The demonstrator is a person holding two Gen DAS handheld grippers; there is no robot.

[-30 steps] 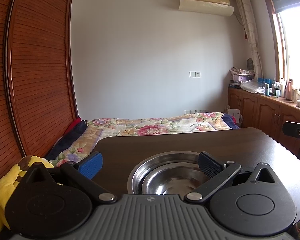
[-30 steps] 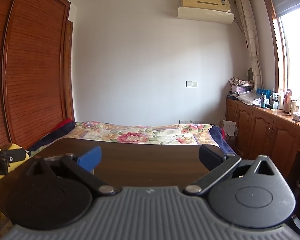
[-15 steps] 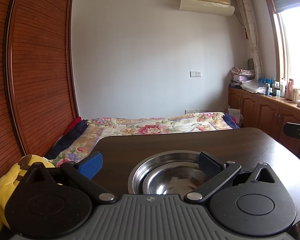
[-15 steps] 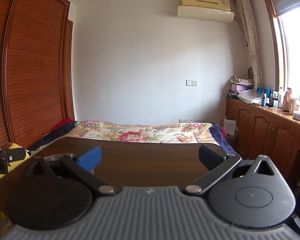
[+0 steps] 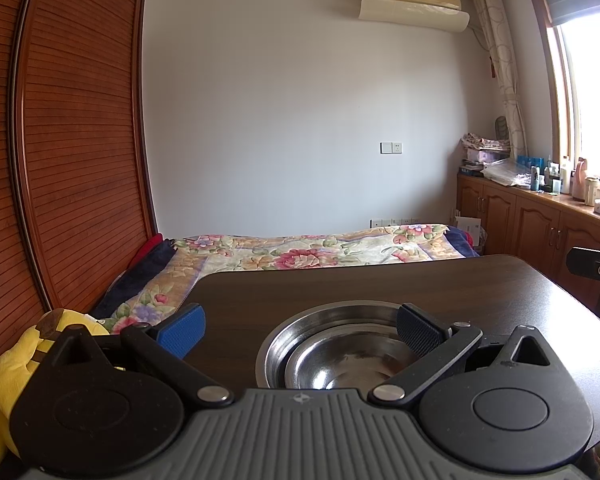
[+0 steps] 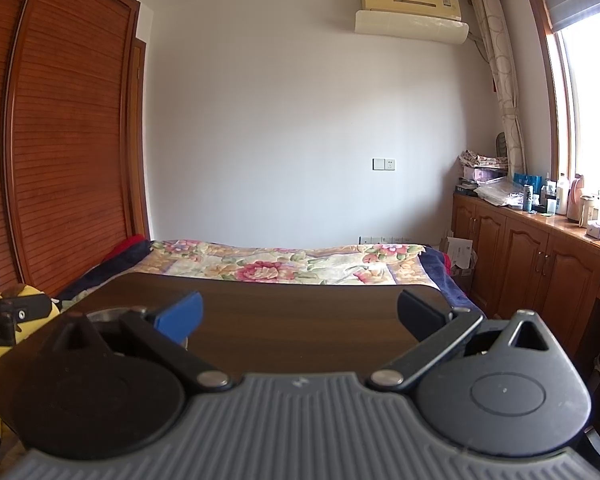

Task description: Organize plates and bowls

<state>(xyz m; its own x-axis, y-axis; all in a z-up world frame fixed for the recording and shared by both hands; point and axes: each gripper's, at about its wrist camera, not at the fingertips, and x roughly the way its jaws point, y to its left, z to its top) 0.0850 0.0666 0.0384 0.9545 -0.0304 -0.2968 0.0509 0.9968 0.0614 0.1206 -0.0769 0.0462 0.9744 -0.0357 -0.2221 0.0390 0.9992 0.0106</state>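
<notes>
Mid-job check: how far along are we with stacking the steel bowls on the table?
Done, by the look of it: a smaller steel bowl sits nested inside the larger steel bowl on the dark table. In hand: nothing; the left hand-held gripper and right hand-held gripper are both open and empty. Left: no other plates or bowls show, though the table's near edge is hidden, so more may remain.

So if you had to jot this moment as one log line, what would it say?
left gripper: open, over nested steel bowls | right gripper: open, holding nothing | table: bowls at left end
</notes>
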